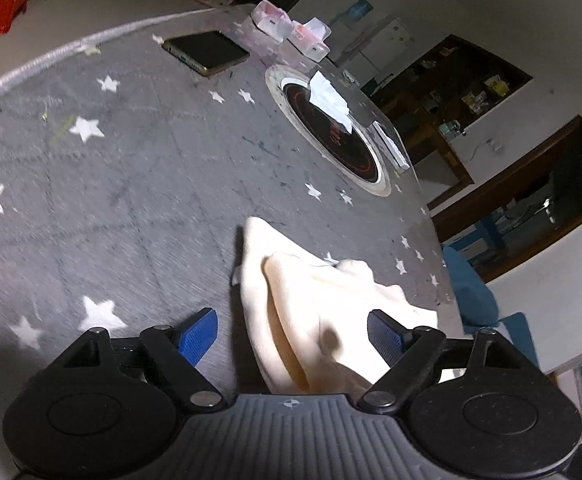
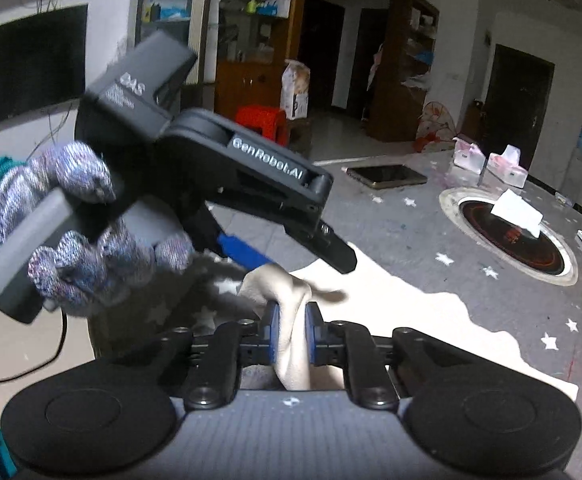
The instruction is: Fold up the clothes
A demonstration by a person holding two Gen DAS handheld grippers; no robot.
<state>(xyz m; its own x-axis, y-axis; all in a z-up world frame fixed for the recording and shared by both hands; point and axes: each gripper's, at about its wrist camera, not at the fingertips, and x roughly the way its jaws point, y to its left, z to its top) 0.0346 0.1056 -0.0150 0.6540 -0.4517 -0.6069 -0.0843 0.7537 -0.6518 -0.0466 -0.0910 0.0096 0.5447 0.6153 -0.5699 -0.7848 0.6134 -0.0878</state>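
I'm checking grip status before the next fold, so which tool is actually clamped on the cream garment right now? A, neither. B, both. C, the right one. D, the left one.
C: the right tool has its blue pads pressed onto a bunched fold of the cream garment, while the left tool stands open around the cloth.

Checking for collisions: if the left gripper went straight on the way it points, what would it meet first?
Probably the cream garment, lying bunched between the open fingers of the left gripper. Beyond it is bare star-patterned tablecloth; depth is unclear.
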